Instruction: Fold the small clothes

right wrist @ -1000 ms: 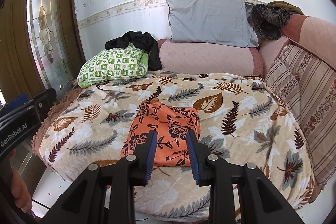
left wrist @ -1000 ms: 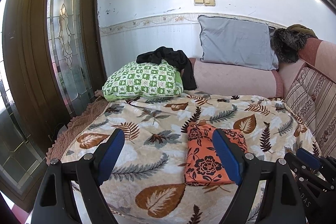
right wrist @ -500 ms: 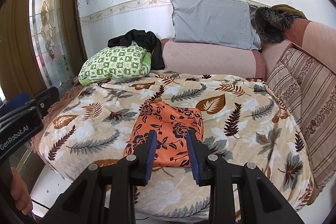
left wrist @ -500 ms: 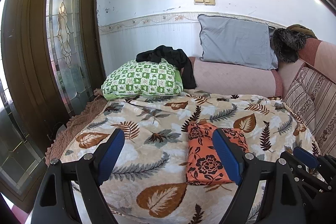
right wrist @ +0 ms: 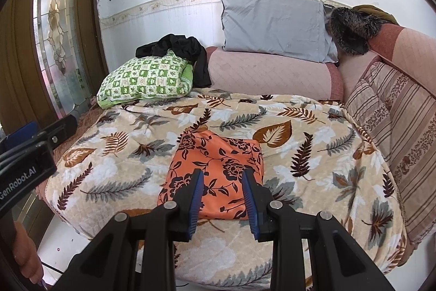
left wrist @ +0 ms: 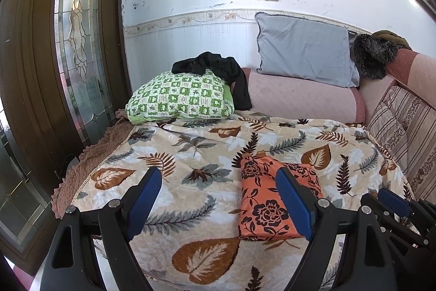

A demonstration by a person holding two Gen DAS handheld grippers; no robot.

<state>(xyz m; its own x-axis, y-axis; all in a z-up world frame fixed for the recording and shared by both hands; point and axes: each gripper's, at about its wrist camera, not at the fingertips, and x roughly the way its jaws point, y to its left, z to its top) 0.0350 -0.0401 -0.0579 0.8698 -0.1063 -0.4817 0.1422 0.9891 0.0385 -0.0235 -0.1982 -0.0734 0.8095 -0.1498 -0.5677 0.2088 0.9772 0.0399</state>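
Nothing much shifts between the earlier frames and now: both views drift only slightly, and the folded orange floral garment [right wrist: 216, 176] stays where it was on the leaf-patterned blanket [right wrist: 313, 154]. From the right wrist we see the garment whole, lower centre of the frame, with the right gripper [right wrist: 222, 198] held above its near edge, blue pads partly apart and pressing nothing. That view also shows what the left one lacks: the left gripper's body at the far left edge and a bit of the person's hand [right wrist: 26, 261] in the lower left corner. From the left wrist we see the left gripper [left wrist: 218, 206], its pads set wide apart and empty, the right-hand pad covering part of the garment [left wrist: 261, 206] in the lower right of centre; the right gripper's tip [left wrist: 392, 201] peeks in at the lower right. The garment lies as a flat, neat rectangle, orange with dark flowers, edges squared.
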